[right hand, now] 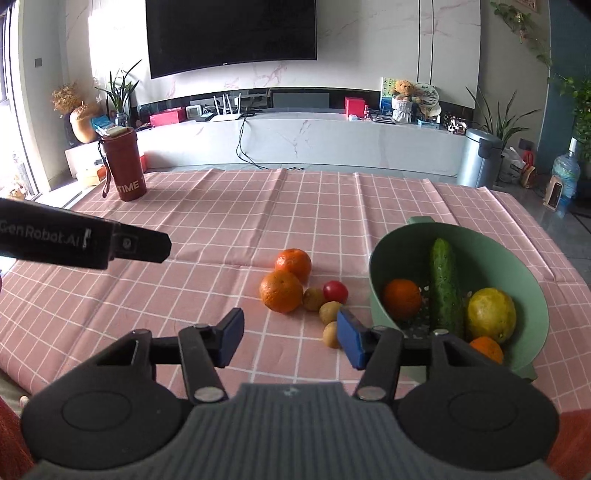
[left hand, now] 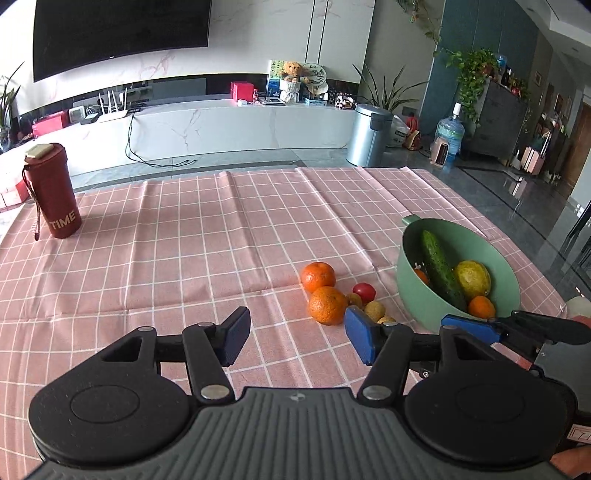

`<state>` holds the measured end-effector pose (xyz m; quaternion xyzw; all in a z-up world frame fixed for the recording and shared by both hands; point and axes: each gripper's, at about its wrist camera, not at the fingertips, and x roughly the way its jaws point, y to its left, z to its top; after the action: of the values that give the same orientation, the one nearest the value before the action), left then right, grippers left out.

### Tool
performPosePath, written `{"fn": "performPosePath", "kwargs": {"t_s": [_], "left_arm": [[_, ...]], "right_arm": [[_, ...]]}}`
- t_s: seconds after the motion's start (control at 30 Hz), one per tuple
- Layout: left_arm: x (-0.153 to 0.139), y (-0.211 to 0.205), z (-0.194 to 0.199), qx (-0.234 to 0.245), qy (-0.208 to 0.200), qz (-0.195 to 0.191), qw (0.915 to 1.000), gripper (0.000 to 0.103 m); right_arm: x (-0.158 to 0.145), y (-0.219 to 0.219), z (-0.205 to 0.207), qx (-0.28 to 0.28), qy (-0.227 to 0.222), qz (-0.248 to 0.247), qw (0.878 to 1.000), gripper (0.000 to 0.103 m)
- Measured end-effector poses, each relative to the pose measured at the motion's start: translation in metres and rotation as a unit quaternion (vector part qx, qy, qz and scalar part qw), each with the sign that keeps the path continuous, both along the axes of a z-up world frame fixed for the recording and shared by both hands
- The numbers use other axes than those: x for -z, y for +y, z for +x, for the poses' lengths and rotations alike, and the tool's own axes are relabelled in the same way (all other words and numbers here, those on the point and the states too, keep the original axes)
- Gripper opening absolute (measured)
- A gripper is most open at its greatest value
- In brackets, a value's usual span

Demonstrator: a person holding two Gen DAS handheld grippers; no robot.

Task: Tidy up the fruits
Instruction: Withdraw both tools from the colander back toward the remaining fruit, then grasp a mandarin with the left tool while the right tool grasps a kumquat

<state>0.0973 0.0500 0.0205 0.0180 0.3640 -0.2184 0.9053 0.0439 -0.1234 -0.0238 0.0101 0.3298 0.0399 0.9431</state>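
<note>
1. Right wrist view: the fruit lies in a loose cluster on the pink checked tablecloth (right hand: 207, 236), just left of the green bowl (right hand: 532, 280). Two oranges touch each other, the nearer orange (right hand: 281, 291) in front of the farther orange (right hand: 293, 264).
2. Right beside them sits a small red tomato (right hand: 335, 291), with three small yellow-brown fruits (right hand: 330, 311) strung out toward the camera; the nearest of these is partly hidden behind a blue pad.
3. Inside the bowl, a cucumber (right hand: 445, 286) leans lengthwise against the wall, an orange in the bowl (right hand: 402, 298) lies to its left, a yellow-green lemon (right hand: 490, 315) to its right, and a smaller orange fruit (right hand: 487, 349) lies at the near rim.
4. The right gripper (right hand: 290, 338) hovers low over the cloth, its blue pads wide apart and holding nothing; the cluster lies just ahead of its right finger.
5. The left gripper (left hand: 297, 339) is likewise spread wide and empty above the cloth, with the oranges just ahead between its pads and the bowl off to its right.
6. Farther off, a red tumbler (right hand: 123, 166) marked TIME stands upright near the cloth's far left edge, well apart from the fruit.
7. Beyond the table, a dark television (right hand: 231, 33) hangs on a marble wall above a long white cabinet (right hand: 314, 140), and a steel bin (right hand: 478, 158) stands on the floor to the right.
</note>
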Motion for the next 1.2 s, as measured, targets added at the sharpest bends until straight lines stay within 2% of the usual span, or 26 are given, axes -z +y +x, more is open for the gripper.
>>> {"fn": "performPosePath", "kwargs": {"t_s": [0.17,0.27,0.47,0.67,0.83,1.2], "left_arm": [[0.021,-0.002,0.006,0.002,0.010,-0.011,0.9999,0.067],[0.032,-0.011,0.009,0.018,0.015,-0.014,0.9996,0.066],[0.048,-0.033,0.019,0.046,0.015,0.003,0.9988,0.066],[0.059,-0.039,0.037,0.055,0.018,-0.003,0.9983,0.066],[0.073,-0.049,0.058,0.048,0.042,-0.009,0.9979,0.066],[0.093,-0.060,0.078,0.056,0.071,-0.013,0.9958,0.066]], "right_arm": [[0.010,0.003,0.005,0.010,0.001,-0.008,1.000,0.047],[0.012,-0.002,0.006,0.031,0.001,-0.010,0.999,0.046],[0.026,-0.017,0.015,0.080,0.024,0.025,0.996,0.046],[0.037,-0.024,0.029,0.130,0.032,0.047,0.990,0.044],[0.047,-0.022,0.042,0.140,0.054,0.048,0.988,0.042],[0.061,-0.020,0.061,0.159,0.064,0.043,0.984,0.038]]}}
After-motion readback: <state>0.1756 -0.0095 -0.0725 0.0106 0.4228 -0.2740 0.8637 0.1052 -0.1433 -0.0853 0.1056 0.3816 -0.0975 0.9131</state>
